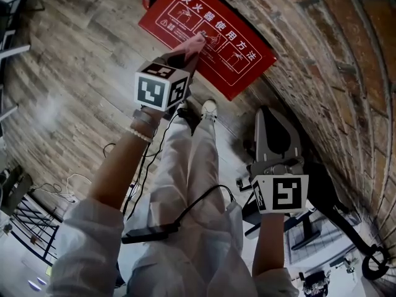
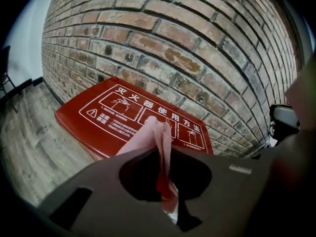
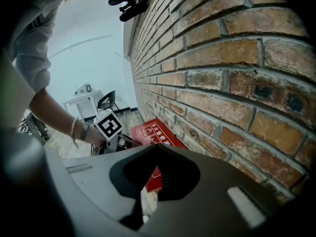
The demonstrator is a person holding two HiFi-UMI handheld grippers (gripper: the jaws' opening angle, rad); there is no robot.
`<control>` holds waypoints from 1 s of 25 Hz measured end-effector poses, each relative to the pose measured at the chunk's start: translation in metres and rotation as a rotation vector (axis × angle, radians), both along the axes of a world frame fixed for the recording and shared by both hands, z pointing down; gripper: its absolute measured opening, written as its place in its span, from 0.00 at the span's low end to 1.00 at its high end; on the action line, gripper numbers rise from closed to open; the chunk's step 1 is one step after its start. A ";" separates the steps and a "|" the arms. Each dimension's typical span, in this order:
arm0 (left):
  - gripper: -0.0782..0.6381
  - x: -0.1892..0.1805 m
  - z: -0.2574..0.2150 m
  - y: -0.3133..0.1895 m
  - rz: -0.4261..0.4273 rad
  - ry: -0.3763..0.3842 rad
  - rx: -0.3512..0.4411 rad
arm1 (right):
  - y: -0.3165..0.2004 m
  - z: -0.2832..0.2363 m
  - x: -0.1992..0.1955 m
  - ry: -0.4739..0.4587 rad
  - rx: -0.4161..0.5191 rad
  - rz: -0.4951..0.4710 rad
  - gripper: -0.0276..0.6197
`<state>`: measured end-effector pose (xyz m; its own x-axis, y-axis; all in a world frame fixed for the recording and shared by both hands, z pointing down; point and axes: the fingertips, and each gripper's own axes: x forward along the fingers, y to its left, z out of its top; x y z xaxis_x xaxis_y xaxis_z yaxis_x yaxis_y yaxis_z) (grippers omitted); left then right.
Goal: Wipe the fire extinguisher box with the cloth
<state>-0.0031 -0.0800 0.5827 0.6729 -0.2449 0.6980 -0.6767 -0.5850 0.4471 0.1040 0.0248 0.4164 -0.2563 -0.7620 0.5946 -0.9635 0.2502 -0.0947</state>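
Note:
The red fire extinguisher box (image 1: pixel 210 39) lies flat on the floor against the brick wall, white instruction print on its lid. My left gripper (image 1: pixel 185 57) reaches over its near edge, shut on a pink cloth (image 1: pixel 195 43) whose end hangs above the lid; whether it touches is unclear. In the left gripper view the cloth (image 2: pixel 157 135) sticks up out of the closed jaws of the left gripper (image 2: pixel 163 149), with the box (image 2: pixel 98 115) just beyond. My right gripper (image 1: pixel 272 119) is held back by the wall, shut and empty. From the right gripper (image 3: pixel 157 148) the box (image 3: pixel 154 132) is visible.
The brick wall (image 1: pixel 334 73) runs along the right. Wooden floor planks (image 1: pixel 74 60) spread to the left. The person's legs and white shoes (image 1: pixel 209 108) stand close to the box. A black cable (image 1: pixel 185 209) trails down. A black metal frame (image 1: pixel 346 221) stands at lower right.

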 end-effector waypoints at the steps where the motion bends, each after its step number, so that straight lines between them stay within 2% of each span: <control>1: 0.12 0.005 0.000 0.005 0.006 0.007 -0.006 | 0.000 0.000 0.001 -0.001 0.002 0.002 0.05; 10: 0.12 0.046 0.002 0.053 0.063 0.042 -0.030 | 0.008 0.001 0.005 -0.009 0.008 0.018 0.05; 25: 0.12 0.100 0.003 0.121 0.218 0.069 -0.049 | 0.020 0.004 0.009 -0.013 0.009 0.037 0.05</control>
<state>0.0970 0.0408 0.5861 0.7525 -0.0551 0.6563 -0.5037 -0.6903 0.5195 0.1130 0.0446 0.4207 -0.2361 -0.7764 0.5843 -0.9707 0.2158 -0.1055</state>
